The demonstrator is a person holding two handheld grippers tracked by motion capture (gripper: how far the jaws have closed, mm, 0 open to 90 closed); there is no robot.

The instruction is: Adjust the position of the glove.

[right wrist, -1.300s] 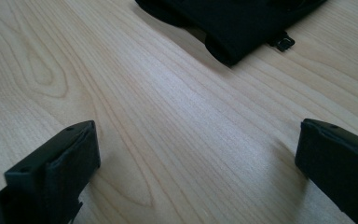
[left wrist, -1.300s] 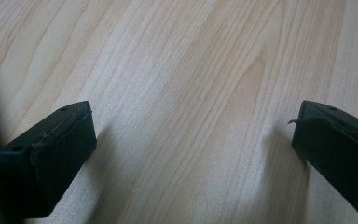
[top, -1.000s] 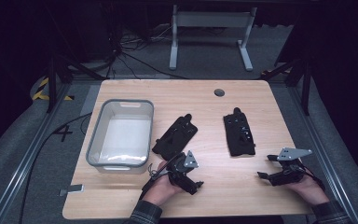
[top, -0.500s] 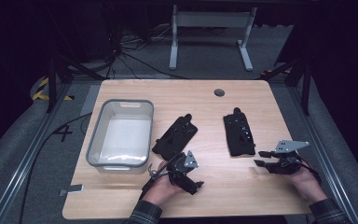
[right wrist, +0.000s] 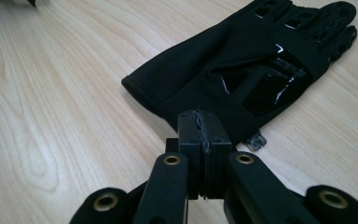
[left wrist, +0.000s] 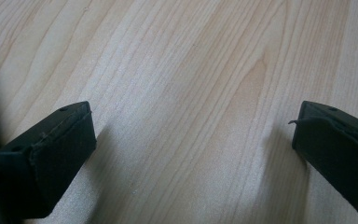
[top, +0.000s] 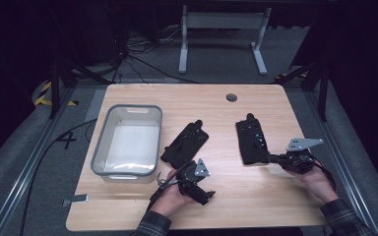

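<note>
The right tool (right wrist: 200,140), jaws pressed together, sits at the cuff of the right-hand black glove (right wrist: 251,70), right of centre in the high view; whether any fabric is pinched I cannot tell. A thin pinch could slip when lifted. The left tool (left wrist: 191,140) gapes wide over bare surface (left wrist: 182,60). The grey bin (top: 128,169) at left appears empty.

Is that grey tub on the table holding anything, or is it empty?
Empty, as far as the high view shows. The grey tub shows a bare pale floor inside; both black gloves lie outside it on the table.
</note>
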